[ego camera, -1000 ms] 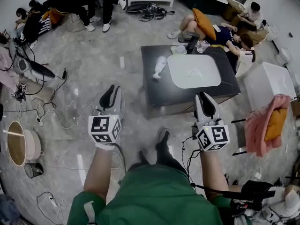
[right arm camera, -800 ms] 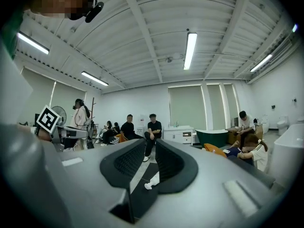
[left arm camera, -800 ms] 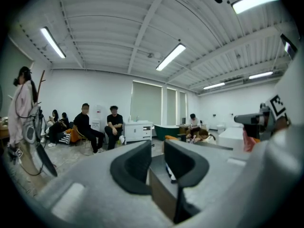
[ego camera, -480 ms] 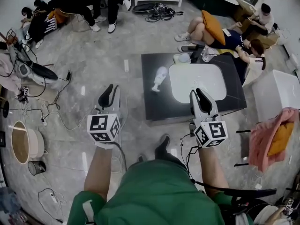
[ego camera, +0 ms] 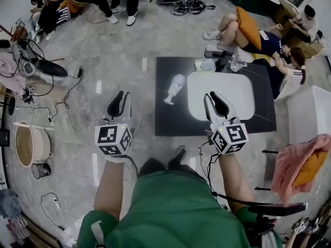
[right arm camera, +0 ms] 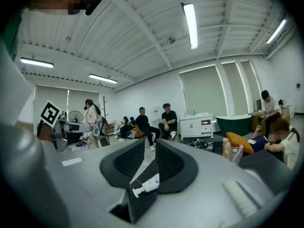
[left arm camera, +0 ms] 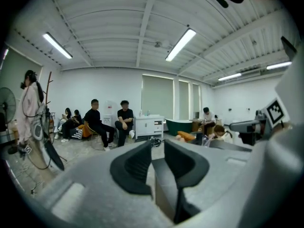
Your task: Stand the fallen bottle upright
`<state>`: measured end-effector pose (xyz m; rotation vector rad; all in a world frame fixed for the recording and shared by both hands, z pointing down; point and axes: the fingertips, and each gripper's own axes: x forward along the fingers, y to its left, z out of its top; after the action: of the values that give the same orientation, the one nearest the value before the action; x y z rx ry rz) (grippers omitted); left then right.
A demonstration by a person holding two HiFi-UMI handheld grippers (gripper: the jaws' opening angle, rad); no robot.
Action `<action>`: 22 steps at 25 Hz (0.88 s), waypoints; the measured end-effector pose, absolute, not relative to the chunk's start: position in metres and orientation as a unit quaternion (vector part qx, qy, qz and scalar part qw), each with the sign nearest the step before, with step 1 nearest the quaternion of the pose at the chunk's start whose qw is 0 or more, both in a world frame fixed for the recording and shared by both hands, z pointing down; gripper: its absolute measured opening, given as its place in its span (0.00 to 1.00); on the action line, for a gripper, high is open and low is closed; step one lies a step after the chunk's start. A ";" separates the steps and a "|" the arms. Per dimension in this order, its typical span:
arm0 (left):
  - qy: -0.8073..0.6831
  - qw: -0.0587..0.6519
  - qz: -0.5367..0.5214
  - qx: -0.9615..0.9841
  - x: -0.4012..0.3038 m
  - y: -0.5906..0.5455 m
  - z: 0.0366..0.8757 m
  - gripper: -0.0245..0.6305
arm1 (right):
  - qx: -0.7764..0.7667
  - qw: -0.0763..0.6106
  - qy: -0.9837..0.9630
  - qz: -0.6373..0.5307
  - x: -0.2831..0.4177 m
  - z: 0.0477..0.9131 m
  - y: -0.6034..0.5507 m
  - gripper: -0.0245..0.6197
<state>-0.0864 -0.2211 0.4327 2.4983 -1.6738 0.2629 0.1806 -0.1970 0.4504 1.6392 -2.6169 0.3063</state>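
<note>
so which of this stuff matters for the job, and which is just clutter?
Job: bottle, lying on its side; black table; left hand-held gripper and right hand-held gripper, both open.
Clutter: white tray, floor cables, pink cloth, bucket.

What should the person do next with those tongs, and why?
Probably move the right tongs forward and down toward the bottle. It lies on its side on the dark table, untouched. The right tongs are open and empty, and the right gripper view shows the bottle low between its jaws.
</note>
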 end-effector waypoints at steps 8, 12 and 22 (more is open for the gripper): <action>-0.574 0.078 0.101 0.809 -0.116 -0.245 0.451 0.16 | 0.467 0.094 -0.875 0.090 0.143 0.502 -0.238 0.15; -0.568 0.083 0.109 0.811 -0.126 -0.258 0.461 0.16 | 0.422 0.157 -0.888 0.091 0.114 0.550 -0.249 0.15; -0.551 0.109 0.131 0.817 -0.142 -0.283 0.493 0.16 | 0.347 0.284 -0.884 0.129 0.062 0.667 -0.255 0.17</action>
<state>-0.1422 -0.2829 0.4933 2.4031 -1.6190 0.3846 0.0623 -0.2554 0.6670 0.9297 -2.3667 0.3464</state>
